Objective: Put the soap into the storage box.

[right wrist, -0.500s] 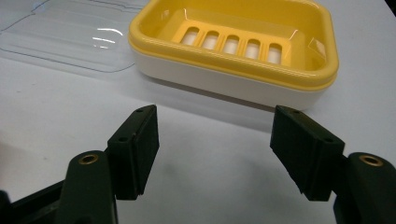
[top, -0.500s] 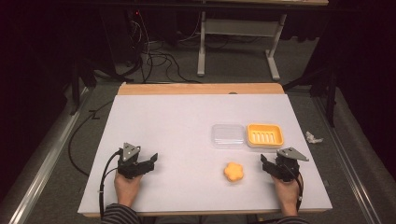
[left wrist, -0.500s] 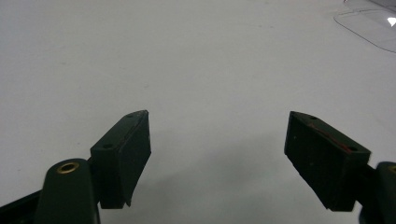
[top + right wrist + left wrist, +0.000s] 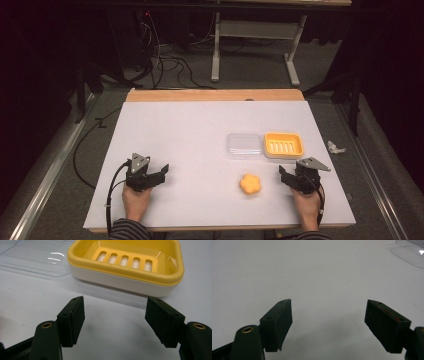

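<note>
Overhead, we take the yellow soap dish point(image 4: 283, 145) as our landmark; it stands on the white table point(image 4: 190, 130), empty, with its slotted insert facing up.

(a) A clear plastic lid point(image 4: 244, 145) lies flat just beside the dish, on its left as the high view shows it. We cannot tell whether their edges touch.

(b) An orange, flower-shaped soap point(image 4: 250, 184) lies on the bare tabletop nearer the person than the dish and a little to its left, apart from both the dish and the lid. Nothing holds or touches it.

(c) The right gripper point(image 4: 281, 174) sits near the dish, on the person's side of it, with the soap just to its left. In the right gripper view we see its two black jaws standing apart with only tabletop between them. They point at the long wall of the dish, and the lid shows beyond the dish's left corner.

(d) The left gripper point(image 4: 162, 171) is well apart from the dish, far to its left and nearer the person. In the left gripper view we see its jaws spread wide over bare table, gripping nothing, with an edge of the lid at the upper right.

(e) A hand holds each gripper from the near table edge, and a cable trails from each.
</note>
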`<action>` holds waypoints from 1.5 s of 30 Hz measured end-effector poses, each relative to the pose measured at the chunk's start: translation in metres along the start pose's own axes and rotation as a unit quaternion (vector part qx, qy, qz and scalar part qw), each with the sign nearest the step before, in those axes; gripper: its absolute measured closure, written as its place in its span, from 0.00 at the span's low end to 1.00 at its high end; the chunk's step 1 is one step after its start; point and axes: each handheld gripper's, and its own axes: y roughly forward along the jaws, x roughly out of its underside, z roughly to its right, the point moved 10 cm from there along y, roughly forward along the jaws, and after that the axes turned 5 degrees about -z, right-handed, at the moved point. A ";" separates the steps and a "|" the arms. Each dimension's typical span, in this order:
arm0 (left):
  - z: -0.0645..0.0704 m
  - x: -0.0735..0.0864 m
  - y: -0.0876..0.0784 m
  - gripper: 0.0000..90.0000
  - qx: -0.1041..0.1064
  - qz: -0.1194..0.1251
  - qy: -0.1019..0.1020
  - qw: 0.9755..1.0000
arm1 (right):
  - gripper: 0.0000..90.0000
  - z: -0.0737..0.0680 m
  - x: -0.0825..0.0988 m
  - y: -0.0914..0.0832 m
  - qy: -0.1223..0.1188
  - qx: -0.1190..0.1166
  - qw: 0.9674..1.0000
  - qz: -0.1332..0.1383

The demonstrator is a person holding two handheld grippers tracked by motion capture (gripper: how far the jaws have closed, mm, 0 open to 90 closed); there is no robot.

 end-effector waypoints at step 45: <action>0.001 0.000 0.000 0.25 0.003 0.000 -0.003 1.000 | 0.31 -0.028 -0.001 -0.031 -0.004 -0.078 0.997 0.003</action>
